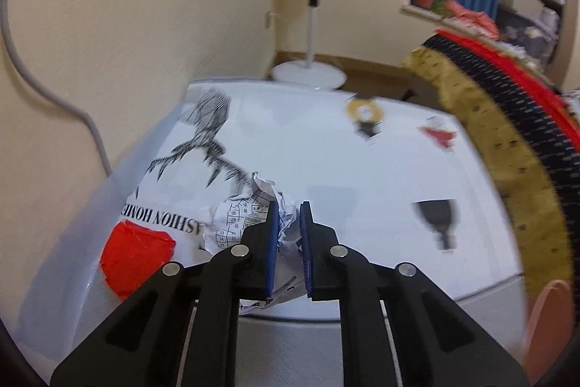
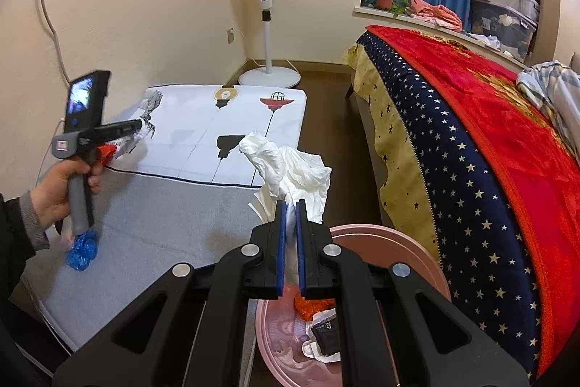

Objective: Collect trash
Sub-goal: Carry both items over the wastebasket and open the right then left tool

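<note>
Over the pink basin [image 2: 417, 242], at 6 o'clock in the right wrist view, the right gripper [image 2: 289, 209] pinches a white plastic bag [image 2: 290, 165] (its loose folds could snag the rim), while the left gripper [image 1: 289, 211] clamps crumpled paper [image 1: 250, 209] at 9 o'clock, which might slip.

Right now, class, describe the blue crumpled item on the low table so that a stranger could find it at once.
Start at the low table beside the red bed. On its plain grey near end, below the left hand-held gripper, lies a blue crumpled wad. It is the only blue scrap; the other trash nearby is white or red.
</note>
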Tool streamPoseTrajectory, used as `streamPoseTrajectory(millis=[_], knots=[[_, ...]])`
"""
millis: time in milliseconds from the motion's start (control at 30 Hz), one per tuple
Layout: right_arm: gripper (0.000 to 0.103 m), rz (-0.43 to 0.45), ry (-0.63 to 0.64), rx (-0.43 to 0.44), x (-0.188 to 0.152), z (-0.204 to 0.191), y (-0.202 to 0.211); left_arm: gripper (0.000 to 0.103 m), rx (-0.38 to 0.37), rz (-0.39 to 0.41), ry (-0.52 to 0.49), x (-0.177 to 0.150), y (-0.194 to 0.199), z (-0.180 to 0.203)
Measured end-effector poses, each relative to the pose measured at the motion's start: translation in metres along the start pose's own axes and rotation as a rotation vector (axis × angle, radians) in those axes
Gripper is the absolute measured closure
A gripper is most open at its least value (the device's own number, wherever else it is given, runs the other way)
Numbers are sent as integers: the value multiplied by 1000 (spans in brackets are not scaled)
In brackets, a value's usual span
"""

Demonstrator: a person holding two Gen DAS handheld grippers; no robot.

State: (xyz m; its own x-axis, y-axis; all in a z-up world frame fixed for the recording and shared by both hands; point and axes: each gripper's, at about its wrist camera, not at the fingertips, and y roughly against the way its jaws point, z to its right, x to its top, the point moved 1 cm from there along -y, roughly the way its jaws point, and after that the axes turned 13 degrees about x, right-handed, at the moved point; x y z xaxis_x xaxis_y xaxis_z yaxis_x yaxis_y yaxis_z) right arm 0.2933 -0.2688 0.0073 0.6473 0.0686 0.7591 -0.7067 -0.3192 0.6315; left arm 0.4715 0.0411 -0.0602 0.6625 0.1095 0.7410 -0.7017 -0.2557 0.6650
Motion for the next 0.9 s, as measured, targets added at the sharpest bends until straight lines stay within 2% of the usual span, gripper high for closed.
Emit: streamPoseTrajectory(millis=[233, 400, 467, 600, 700, 900], knots=[[97, 58, -44, 18, 11, 12, 21, 91, -228, 50, -39, 13, 99, 23], [97, 91, -68, 33, 12, 23, 43, 91, -391, 40, -79, -7, 171, 51], [97, 104, -72, 41, 11, 28, 52, 91, -405, 42, -101, -20, 195, 61], [97, 113, -77, 48, 4, 38, 69, 91, -384, 33, -156, -48, 225, 87], [97, 101, -80, 45, -4, 45, 75, 91, -379, 29, -206, -67, 232, 110], [97, 36, -82, 15, -30, 65, 77, 91, -420, 3, -255, -84, 234, 153]])
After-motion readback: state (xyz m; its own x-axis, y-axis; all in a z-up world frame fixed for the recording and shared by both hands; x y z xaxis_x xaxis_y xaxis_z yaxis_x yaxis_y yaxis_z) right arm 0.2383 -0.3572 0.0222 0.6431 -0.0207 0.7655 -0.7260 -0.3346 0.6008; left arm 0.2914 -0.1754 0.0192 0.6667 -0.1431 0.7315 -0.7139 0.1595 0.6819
